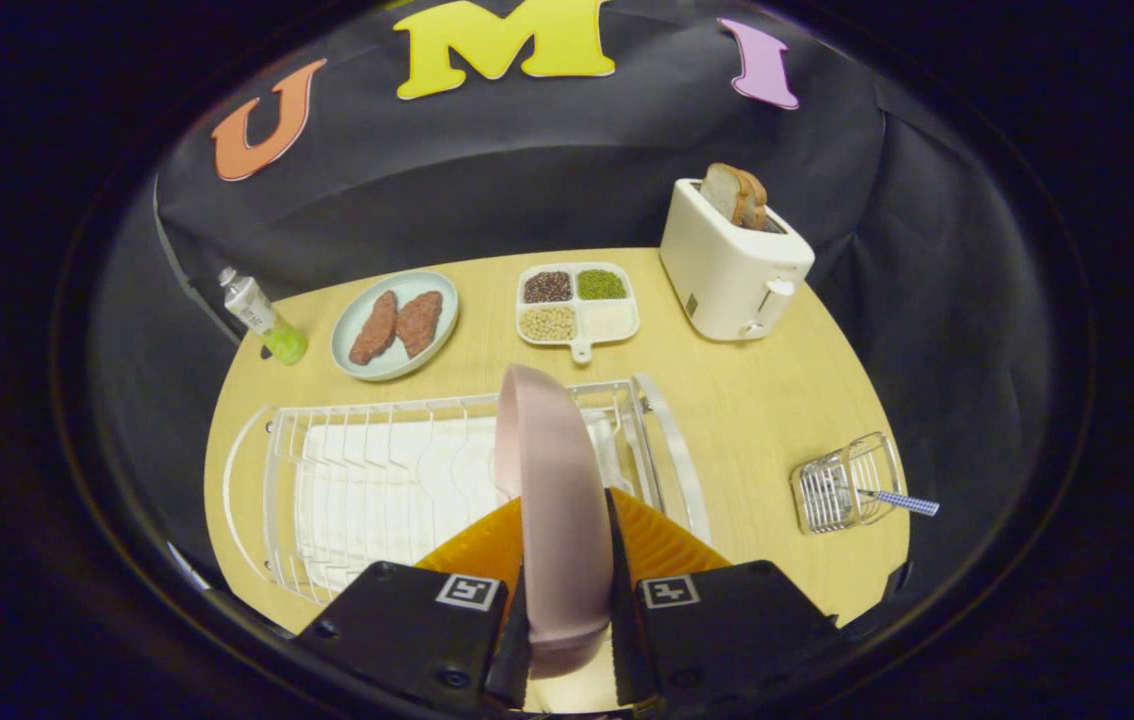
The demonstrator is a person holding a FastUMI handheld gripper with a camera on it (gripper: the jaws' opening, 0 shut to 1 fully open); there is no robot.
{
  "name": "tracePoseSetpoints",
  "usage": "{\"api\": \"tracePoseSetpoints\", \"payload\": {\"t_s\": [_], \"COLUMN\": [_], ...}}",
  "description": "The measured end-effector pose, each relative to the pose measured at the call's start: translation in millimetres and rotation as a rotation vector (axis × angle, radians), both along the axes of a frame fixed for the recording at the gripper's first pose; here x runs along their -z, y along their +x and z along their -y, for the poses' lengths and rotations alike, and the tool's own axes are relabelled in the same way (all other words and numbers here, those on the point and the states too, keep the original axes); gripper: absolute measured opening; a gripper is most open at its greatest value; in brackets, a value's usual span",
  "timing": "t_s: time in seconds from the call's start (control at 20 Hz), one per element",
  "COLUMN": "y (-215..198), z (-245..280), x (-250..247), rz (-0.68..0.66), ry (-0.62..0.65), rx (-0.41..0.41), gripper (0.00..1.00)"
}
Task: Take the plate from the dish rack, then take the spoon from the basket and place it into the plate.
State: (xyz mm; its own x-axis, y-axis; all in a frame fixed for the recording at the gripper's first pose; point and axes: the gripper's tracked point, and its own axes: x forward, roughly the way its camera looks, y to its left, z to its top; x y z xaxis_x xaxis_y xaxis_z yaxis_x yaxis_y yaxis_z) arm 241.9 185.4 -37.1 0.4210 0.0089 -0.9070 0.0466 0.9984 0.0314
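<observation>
The gripper (564, 560) is clamped on the pink plate (552, 500), which stands on edge between the two fingers, one pressing on each face. The plate sits over the near right part of the white wire dish rack (377, 470); whether its lower rim is clear of the wires cannot be told, since the fingers hide it. So the first step, taking the plate out of the rack, looks to be in hand and not finished. The next move, as I judge it, calls for lifting the plate free without catching a wire, then laying it flat on a bare stretch of the wooden table (757, 400), most likely between the rack and the small wire basket (847, 483) well off to the right. The spoon (902, 502) lies in that basket with its checked handle poking out over the rim, untouched. Once the plate is down, the fingers must let go and travel to that handle. Beyond the rack stand a plate of meat (394, 323), a divided tray of grains (577, 303), a toaster (732, 265) with bread, and a small bottle (262, 317).
</observation>
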Motion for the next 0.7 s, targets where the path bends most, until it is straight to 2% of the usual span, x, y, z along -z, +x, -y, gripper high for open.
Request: {"api": "tracePoseSetpoints", "payload": {"t_s": [0.35, 0.55, 0.7], "y": [3.8, -8.9, -34.3], "z": [18.5, 17.7, 14.8], "x": [-19.0, -41.1, -49.2], "rz": [0.028, 0.075, 0.104], "ry": [-0.112, -0.064, 0.058], "rx": [0.019, -0.011, -0.055], "gripper": [0.36, 0.34, 0.34]}}
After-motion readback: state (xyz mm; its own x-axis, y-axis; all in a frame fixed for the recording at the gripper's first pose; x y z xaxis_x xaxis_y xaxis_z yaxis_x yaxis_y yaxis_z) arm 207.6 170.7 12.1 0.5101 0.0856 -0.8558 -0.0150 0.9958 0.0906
